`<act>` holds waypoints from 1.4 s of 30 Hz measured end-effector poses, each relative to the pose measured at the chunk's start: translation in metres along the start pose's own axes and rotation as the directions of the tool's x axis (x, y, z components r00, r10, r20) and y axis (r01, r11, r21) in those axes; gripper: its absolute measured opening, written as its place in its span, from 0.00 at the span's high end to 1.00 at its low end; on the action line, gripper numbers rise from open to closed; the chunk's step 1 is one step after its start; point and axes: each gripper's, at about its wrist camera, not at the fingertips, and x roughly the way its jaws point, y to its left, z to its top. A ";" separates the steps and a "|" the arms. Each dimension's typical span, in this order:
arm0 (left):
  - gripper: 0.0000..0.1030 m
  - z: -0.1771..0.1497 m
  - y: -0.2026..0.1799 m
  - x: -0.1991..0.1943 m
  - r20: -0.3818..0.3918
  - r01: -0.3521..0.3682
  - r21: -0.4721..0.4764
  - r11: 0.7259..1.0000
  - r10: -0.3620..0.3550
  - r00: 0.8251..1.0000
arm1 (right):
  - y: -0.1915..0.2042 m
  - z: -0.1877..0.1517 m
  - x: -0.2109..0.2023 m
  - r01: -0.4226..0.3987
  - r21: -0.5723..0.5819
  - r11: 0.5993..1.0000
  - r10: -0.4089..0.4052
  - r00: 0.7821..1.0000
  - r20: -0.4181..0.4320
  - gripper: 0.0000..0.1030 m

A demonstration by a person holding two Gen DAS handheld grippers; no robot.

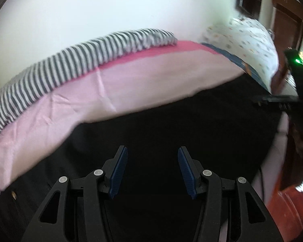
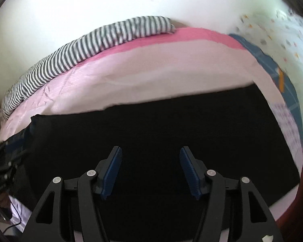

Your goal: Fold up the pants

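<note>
The black pants (image 1: 171,121) lie spread flat on a pink bed sheet (image 1: 131,84); they also fill the lower half of the right wrist view (image 2: 161,125). My left gripper (image 1: 152,171) is open and empty, hovering over the pants. My right gripper (image 2: 150,171) is open and empty, over the pants too. The right gripper shows at the right edge of the left wrist view (image 1: 293,100), and the left one at the left edge of the right wrist view (image 2: 4,167). A small brass button (image 1: 13,194) sits on the pants at the lower left.
A grey-and-white striped cloth (image 1: 70,64) lies along the bed's far edge by the white wall. A white dotted pillow (image 1: 248,46) on a blue cloth is at the far right. Red-brown floor (image 1: 288,201) shows beyond the bed's right edge.
</note>
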 end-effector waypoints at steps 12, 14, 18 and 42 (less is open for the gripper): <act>0.48 -0.038 0.013 0.010 -0.119 -0.124 -0.115 0.986 0.110 0.987 | -0.131 0.000 -0.008 0.238 0.161 0.958 -0.243 0.970 0.012 0.45; 0.48 -0.039 0.014 0.007 -0.124 -0.144 -0.133 0.980 0.128 0.984 | -0.145 -0.002 -0.014 0.247 0.187 0.951 -0.255 0.967 0.015 0.45; 0.48 -0.035 0.004 -0.006 -0.092 -0.131 -0.157 0.979 0.117 0.989 | -0.155 -0.011 -0.038 0.183 0.258 0.949 -0.202 0.978 0.051 0.45; 0.47 -0.039 -0.033 -0.008 -0.102 -0.094 -0.194 0.976 0.075 0.992 | -0.207 -0.064 -0.044 -0.210 0.540 0.815 0.110 0.971 0.212 0.46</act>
